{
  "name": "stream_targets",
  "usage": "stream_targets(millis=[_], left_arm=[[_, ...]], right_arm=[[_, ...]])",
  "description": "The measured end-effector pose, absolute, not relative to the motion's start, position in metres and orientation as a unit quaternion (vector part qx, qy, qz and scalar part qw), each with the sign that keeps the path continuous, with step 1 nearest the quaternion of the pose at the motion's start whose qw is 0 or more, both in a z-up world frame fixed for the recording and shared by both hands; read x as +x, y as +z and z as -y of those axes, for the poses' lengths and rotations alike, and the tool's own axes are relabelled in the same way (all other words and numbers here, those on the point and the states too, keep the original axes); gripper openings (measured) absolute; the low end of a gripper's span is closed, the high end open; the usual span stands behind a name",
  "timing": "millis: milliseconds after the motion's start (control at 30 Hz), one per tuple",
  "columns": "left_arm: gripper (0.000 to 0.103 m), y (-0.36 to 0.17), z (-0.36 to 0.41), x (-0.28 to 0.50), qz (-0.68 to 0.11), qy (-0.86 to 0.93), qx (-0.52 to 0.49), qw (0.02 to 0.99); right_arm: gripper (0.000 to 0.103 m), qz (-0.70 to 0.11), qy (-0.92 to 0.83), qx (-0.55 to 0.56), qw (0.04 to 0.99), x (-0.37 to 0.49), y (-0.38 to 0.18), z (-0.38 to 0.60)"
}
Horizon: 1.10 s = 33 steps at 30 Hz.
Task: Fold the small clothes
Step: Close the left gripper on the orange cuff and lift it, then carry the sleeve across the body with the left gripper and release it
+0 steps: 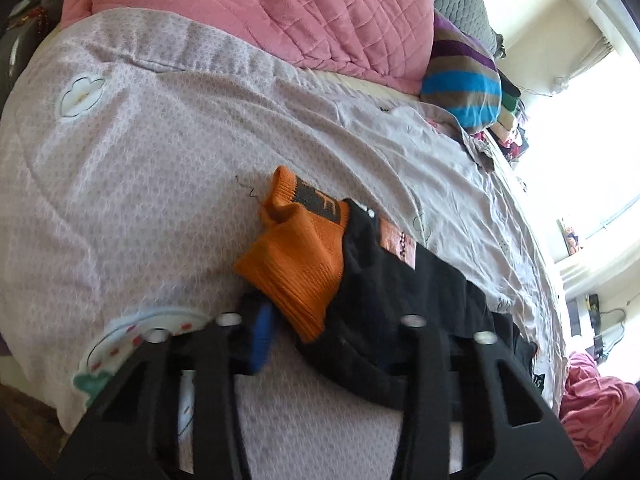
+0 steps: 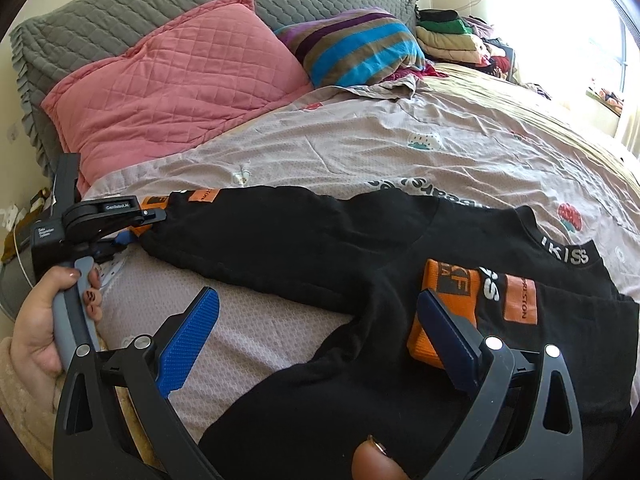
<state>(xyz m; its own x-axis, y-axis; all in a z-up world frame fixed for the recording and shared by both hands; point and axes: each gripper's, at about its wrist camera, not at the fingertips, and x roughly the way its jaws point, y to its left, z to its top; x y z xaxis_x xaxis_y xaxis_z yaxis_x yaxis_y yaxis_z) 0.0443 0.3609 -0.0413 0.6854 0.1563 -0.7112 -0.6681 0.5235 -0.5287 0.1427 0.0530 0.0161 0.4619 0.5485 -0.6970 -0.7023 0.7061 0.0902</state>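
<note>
We see the left gripper (image 2: 154, 216) clamped on the black top's (image 2: 320, 240) orange cuff (image 1: 296, 256), while only the right view shows the right gripper (image 2: 316, 332) wide, another cuff (image 2: 444, 312) at its right finger.

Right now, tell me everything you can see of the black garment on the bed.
The black garment, a soft knit with orange ribbed cuffs, orange patches and white lettering, lies spread on the bed sheet. One sleeve stretches left, and the left gripper is shut on its orange cuff. The other cuff lies folded across the body, under the open right gripper.
</note>
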Motion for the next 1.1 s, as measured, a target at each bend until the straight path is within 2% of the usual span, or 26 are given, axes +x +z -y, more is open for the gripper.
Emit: stream_targets(millis=[67,167,433,733,1100], left_arm=[[0.01,-0.041,-0.362,0.045,-0.303,0.241,-0.422,0.82],[0.008,-0.032,-0.357,0.04,-0.282,0.237,-0.41,0.834],[0.006,-0.004,-0.336,0.033,-0.246,0.219,-0.38,0.864],[0.004,0.05,-0.291,0.038,-0.198,0.162,-0.354,0.9],[0.003,0.09,-0.231,0.056,-0.194,0.077,-0.324,0.923]], right_arm=[[0.099,-0.367,0.366,-0.099,0.85,0.142,0.016,-0.048],[0.099,-0.369,0.358,-0.088,0.853,0.142,0.015,-0.037],[0.099,-0.379,0.318,-0.046,0.868,0.15,0.014,-0.001],[0.099,-0.382,0.285,-0.016,0.879,0.157,0.017,0.039],[0.098,-0.37,0.243,0.017,0.897,0.16,0.026,0.091]])
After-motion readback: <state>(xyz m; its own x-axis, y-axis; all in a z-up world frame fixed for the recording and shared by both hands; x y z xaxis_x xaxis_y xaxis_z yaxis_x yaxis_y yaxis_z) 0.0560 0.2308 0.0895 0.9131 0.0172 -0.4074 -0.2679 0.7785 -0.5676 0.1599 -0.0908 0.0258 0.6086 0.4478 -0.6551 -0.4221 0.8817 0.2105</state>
